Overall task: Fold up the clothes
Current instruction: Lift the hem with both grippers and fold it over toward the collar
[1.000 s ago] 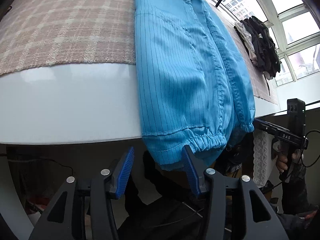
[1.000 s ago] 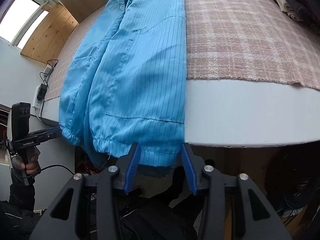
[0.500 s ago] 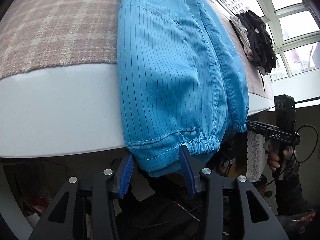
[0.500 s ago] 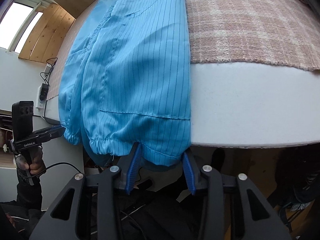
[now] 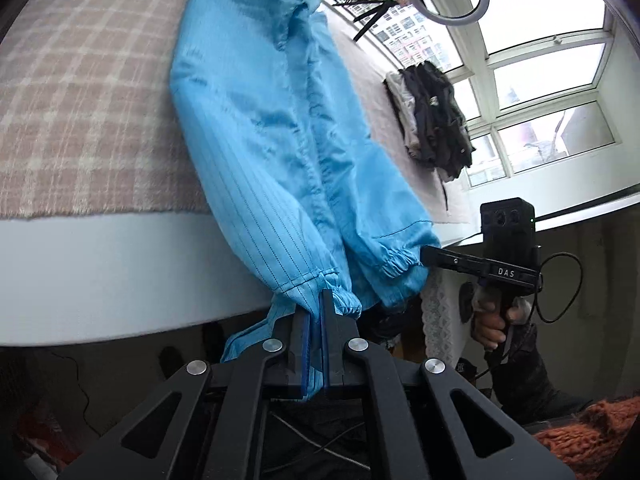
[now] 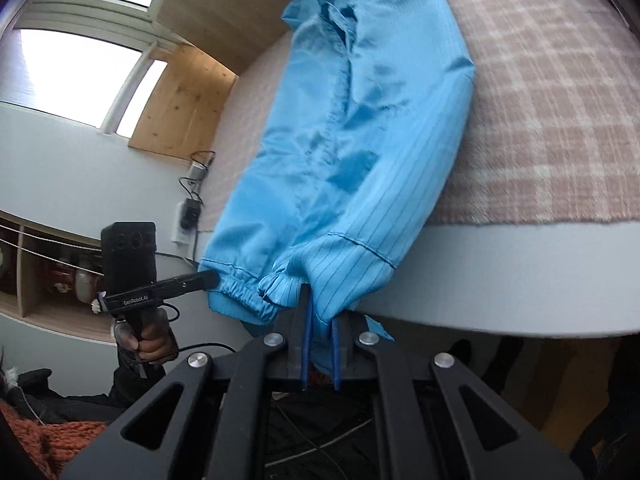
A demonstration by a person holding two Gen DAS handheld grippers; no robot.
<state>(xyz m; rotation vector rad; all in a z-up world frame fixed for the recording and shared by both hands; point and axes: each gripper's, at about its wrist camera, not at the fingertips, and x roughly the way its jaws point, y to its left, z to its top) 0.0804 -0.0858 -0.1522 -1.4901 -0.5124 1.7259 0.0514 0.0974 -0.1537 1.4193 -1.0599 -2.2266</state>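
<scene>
**Both grippers clamped on the blue jacket's hem**

Your left gripper has just been closing and now pinches the elastic hem of the blue pinstriped jacket between its blue pads, at the near edge of the white table. Your right gripper has likewise been closing, and its pads press on the hem's other corner, with cloth bunched between them. The jacket hangs slightly over the near edge and stretches away from you across the pink plaid cloth, collar at the far end. Farther off to the right, a pile of dark clothes lies near the windows.
</scene>
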